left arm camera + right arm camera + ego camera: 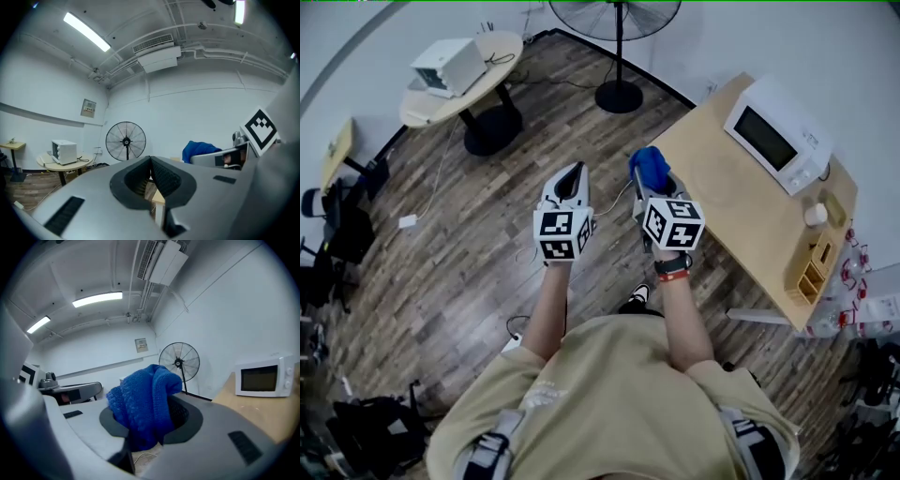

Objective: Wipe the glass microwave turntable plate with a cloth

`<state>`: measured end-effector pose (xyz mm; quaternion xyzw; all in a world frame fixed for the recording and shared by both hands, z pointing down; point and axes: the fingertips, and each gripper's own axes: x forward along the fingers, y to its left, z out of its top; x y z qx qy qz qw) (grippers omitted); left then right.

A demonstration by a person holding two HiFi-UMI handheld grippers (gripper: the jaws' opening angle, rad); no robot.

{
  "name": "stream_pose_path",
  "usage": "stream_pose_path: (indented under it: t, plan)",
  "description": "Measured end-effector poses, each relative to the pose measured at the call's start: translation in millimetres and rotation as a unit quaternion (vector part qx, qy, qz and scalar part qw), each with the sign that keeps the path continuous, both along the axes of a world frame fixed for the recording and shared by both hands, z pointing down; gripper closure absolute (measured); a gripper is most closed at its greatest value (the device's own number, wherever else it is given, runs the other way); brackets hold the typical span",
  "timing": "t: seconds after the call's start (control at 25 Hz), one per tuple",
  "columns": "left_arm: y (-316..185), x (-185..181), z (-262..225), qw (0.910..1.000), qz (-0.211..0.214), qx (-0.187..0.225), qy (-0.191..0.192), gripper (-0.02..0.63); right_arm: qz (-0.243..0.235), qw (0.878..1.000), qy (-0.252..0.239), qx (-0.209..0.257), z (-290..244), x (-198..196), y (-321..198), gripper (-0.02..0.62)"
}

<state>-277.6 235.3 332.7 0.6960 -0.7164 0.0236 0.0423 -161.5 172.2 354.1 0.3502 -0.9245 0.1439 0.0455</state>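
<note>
Bunched blue knitted cloth [140,399] sits pinched in the right claw [152,427], the left claw [150,180] closed and empty, the glass plate unseen, probably inside the shut white microwave [776,134] on the wooden table [722,202]; that loose bundle could slip mid-wipe.

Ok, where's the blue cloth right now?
The blue cloth is pinched in the right tool, held in the air by the corner of the wooden table.
</note>
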Motion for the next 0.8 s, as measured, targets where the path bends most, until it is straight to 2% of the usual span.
stream_pose_path:
  t: [0.2,0.4,0.56,0.8]
  plan:
    - [-70.2,37.4,-2.7,0.9989,0.047,0.002,0.000,0.586,0.049,0.999,-0.004,-0.016,0.3,43.3,-56.4,0.465]
    - [-141.3,94.6,-3.4,0.9952,0.097,0.007,0.010,0.586,0.078,0.997,0.006,-0.008,0.0,91.4,-106.8,0.465]
    - [-181.1,150.4,3.4,0.9883,0.151,0.018,0.008,0.586,0.119,0.993,-0.006,-0.012,5.7,141.1,-136.8,0.465]
    - [-221.9,218.0,32.5,0.9741,0.226,-0.004,0.012,0.588,0.195,0.978,-0.041,-0.064,38.3,204.0,-166.8,0.465]
